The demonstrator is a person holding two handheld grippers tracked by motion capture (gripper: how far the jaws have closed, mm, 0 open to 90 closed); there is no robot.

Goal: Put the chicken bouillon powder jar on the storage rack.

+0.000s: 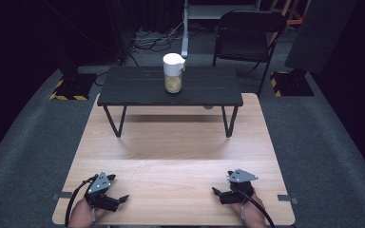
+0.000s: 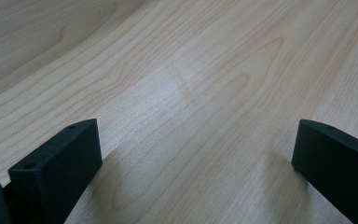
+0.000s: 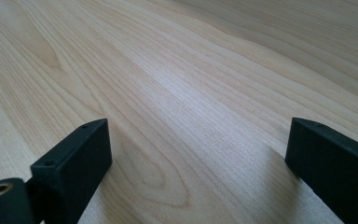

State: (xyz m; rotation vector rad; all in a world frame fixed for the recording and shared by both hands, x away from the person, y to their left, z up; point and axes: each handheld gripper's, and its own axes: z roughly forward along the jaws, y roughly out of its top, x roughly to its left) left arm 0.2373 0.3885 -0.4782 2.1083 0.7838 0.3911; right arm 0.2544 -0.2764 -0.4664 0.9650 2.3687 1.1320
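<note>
Both tongs, left (image 1: 115, 198) and right (image 1: 222, 194), rest wide at the tabletop's (image 1: 171, 156) near edge; upright lidded jar (image 1: 173, 72) stands far ahead, roughly equidistant.

Light wooden table (image 1: 171, 161), grain running side to side, bare across its near half. At far edge, a low black bench-like stand (image 1: 138, 88) on thin angled legs. On it, centre, a clear jar (image 1: 173, 72) with white lid, yellowish contents in lower part. Grey carpet around. Behind: black folding chair (image 1: 249, 35), loose cables (image 1: 154, 42) on floor, two hazard-striped bases (image 1: 72, 88).
</note>
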